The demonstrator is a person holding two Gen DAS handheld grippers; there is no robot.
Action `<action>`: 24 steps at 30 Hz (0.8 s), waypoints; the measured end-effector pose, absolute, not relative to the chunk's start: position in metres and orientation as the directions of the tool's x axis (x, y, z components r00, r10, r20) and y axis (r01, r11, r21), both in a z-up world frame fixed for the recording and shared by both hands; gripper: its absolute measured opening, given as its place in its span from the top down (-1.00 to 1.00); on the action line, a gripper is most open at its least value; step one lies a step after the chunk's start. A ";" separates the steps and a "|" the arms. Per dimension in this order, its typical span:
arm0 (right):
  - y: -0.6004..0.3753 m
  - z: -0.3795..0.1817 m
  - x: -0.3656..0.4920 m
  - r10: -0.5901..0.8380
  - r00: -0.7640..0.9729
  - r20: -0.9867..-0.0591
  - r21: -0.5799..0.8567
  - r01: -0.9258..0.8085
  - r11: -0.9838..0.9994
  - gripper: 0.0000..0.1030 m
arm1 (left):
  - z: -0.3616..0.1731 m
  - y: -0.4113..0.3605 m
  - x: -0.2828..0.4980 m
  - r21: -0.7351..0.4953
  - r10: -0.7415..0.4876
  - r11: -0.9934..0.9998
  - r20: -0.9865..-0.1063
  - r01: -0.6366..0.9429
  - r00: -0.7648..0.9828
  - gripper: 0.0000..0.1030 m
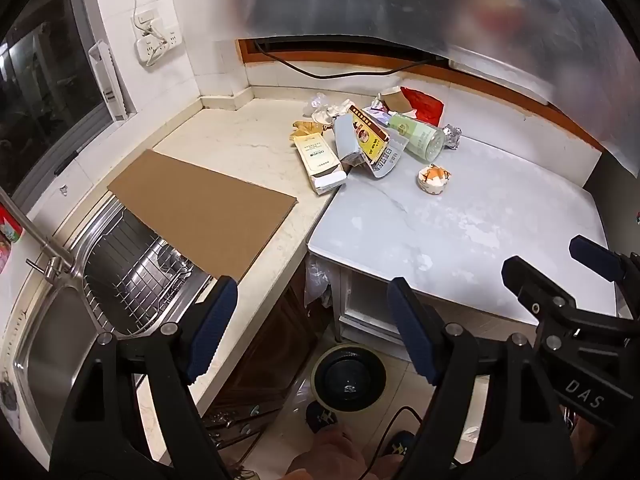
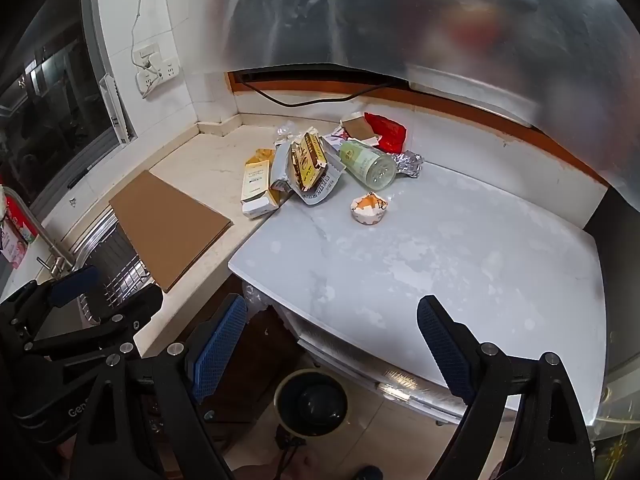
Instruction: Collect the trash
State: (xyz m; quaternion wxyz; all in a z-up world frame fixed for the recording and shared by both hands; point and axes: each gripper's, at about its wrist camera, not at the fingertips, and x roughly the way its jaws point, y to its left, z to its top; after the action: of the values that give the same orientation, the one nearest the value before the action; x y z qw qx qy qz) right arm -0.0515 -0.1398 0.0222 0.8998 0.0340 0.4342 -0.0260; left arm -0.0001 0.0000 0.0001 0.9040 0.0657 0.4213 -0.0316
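Note:
A pile of trash lies at the back of the counter: a cream box [image 1: 318,162] [image 2: 256,186], a grey box [image 1: 347,140], a yellow-red box [image 1: 370,134] [image 2: 308,160], a pale green bottle [image 1: 420,138] [image 2: 366,164] on its side, crumpled foil [image 1: 452,136] [image 2: 408,164], a red bag [image 1: 424,106] [image 2: 386,130]. A paper cupcake cup [image 1: 434,178] [image 2: 370,208] sits apart in front. A dark bin [image 1: 348,376] [image 2: 310,402] stands on the floor below. My left gripper [image 1: 312,332] and right gripper [image 2: 332,344] are open and empty, well short of the pile.
A cardboard sheet [image 1: 204,208] [image 2: 168,228] lies partly over the sink [image 1: 52,344] and its wire rack [image 1: 148,276]. A white table top [image 1: 480,232] [image 2: 460,264] adjoins the beige counter [image 1: 248,140]. A plastic sheet [image 1: 400,0] hangs above. A black cable [image 1: 320,74] runs along the back.

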 end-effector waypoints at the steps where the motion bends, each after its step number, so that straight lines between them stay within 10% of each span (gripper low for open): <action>1: -0.139 0.022 -0.052 -0.019 0.622 -0.783 0.036 0.076 0.996 -0.73 | 0.000 0.000 0.000 0.091 -0.003 0.989 -0.766 0.113 0.643 -0.46; 24: -0.133 0.025 -0.058 -0.018 0.626 -0.780 0.039 0.078 0.996 -0.74 | 0.006 0.000 -0.007 0.081 -0.017 0.990 -0.754 0.118 0.657 -0.43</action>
State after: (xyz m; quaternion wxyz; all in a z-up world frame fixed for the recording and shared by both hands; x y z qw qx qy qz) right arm -0.0575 -0.1326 0.0249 0.9009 0.0345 0.4317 -0.0267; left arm -0.0074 0.0000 0.0061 0.9080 0.0613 0.4127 -0.0373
